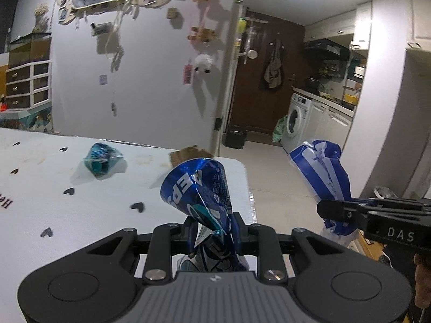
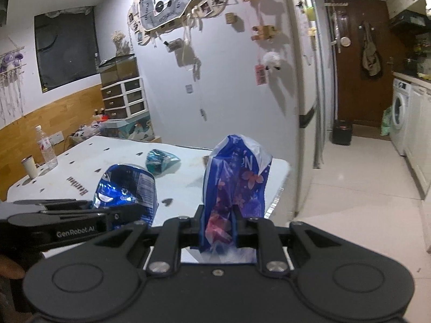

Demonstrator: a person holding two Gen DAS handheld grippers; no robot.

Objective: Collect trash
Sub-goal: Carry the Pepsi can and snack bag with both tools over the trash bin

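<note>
My left gripper (image 1: 212, 231) is shut on a shiny blue foil snack bag (image 1: 199, 191) and holds it above the white table (image 1: 54, 202). It also shows in the right wrist view (image 2: 126, 188). My right gripper (image 2: 218, 228) is shut on a blue and white plastic wrapper (image 2: 237, 177) with flower print, held up past the table's right edge; it shows in the left wrist view (image 1: 323, 172) too. A crumpled teal wrapper (image 1: 102, 158) lies on the table farther back, also in the right wrist view (image 2: 160, 160). A brown cardboard scrap (image 1: 186, 156) lies near the far edge.
A water bottle (image 2: 47, 148) and a white cup (image 2: 29, 165) stand at the table's far left. A white wall (image 1: 150, 80) with hanging decorations rises behind the table. To the right, tiled floor leads to a washing machine (image 1: 296, 123), a black bin (image 1: 235, 136) and a brown door (image 1: 266, 75).
</note>
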